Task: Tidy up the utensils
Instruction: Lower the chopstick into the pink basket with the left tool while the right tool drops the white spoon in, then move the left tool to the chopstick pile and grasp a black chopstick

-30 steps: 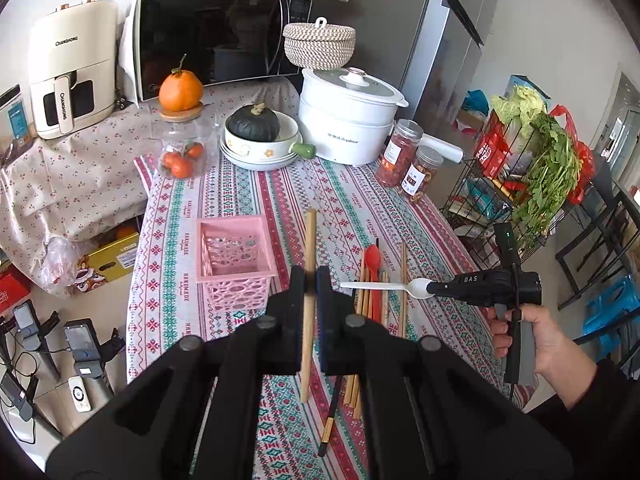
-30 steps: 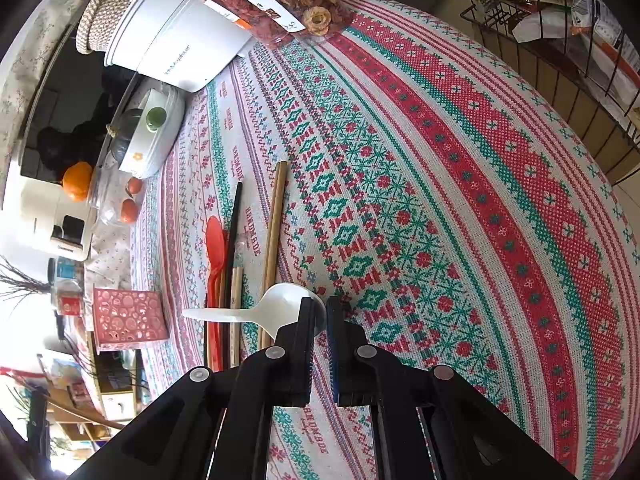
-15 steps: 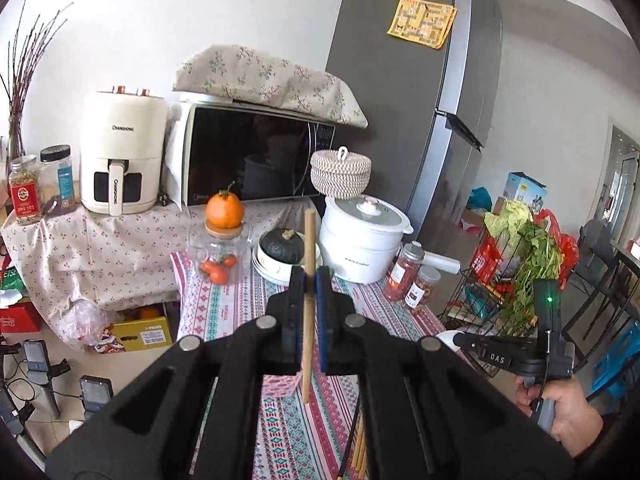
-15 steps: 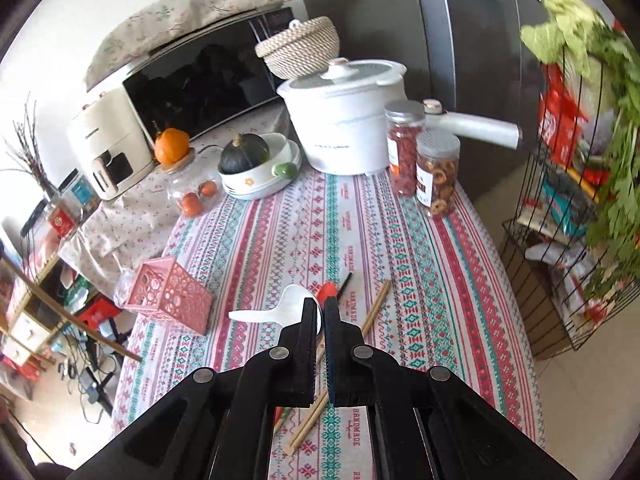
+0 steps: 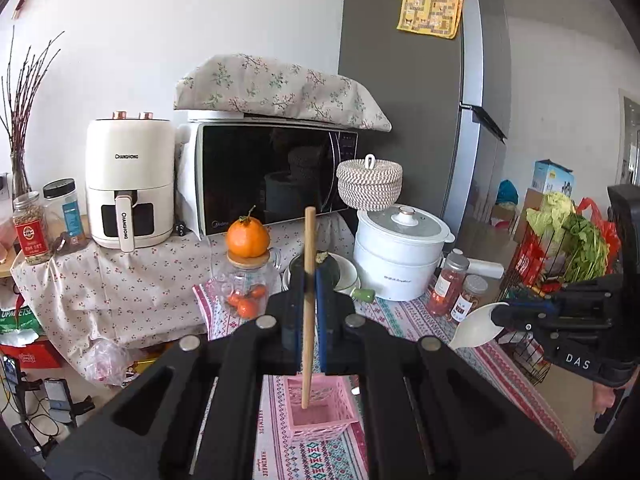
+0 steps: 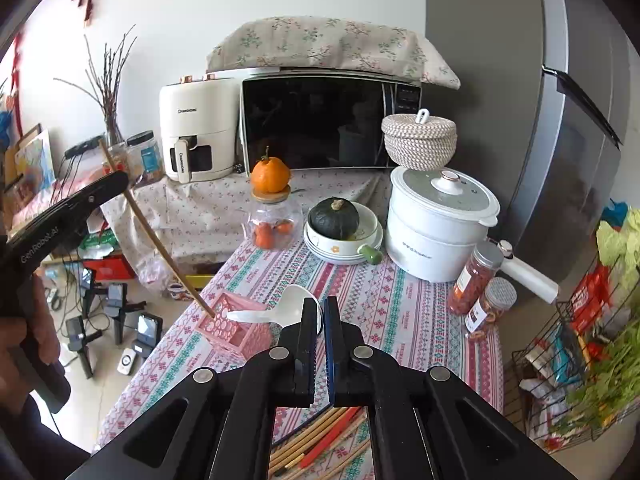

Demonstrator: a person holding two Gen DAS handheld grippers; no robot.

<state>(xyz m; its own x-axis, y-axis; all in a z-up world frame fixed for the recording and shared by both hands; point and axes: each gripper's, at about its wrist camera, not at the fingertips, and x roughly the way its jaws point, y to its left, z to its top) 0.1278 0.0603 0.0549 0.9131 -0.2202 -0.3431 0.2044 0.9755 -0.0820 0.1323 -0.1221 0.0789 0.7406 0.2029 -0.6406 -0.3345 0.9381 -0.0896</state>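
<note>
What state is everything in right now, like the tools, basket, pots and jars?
Left gripper: shut on chopstick, its tip over the basket.
Right gripper: shut on white spoon.
Pink basket: upright, looks empty.
White pot: lid on.
Woven basket: lid on.
Microwave: door closed.
Red-filled jar: capped.

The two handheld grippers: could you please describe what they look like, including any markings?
Both are matte black plastic with silver round screw heads and blue pads on the inner finger faces. The left gripper bears "GenRobot.AI" in white on its body; the right gripper bears "DAS" in white. A dark sleeve covers the left wrist.
</note>
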